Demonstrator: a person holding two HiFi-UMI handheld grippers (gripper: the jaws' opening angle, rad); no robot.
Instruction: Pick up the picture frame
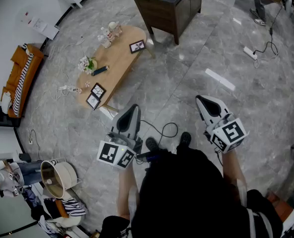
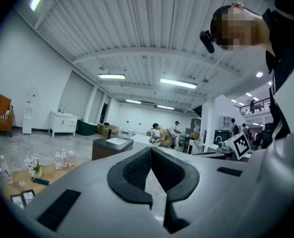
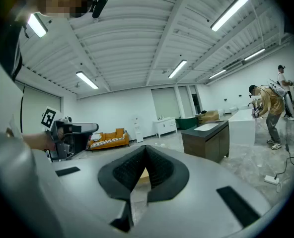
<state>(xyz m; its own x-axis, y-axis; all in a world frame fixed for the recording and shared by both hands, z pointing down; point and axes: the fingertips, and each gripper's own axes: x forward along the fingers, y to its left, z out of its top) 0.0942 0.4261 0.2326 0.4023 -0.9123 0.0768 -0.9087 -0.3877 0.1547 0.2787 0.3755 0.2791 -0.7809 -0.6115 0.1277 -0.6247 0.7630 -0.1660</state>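
- the left tongs (image 1: 132, 108) and the right tongs (image 1: 202, 101) both have their jaws together with nothing between them, and are held about level in front of the person.
- the nearest picture frame (image 1: 98, 89) stands with a second frame (image 1: 93, 101) at the near end of the wooden table (image 1: 118, 58). they are ahead and to the left, well apart from both tongs.
- a third frame (image 1: 137, 46) sits near the far end.
- the left tongs are nearer, and their jaws must part first.
- the near frames seem to lean back facing the person. their exact tilt is too small to tell.
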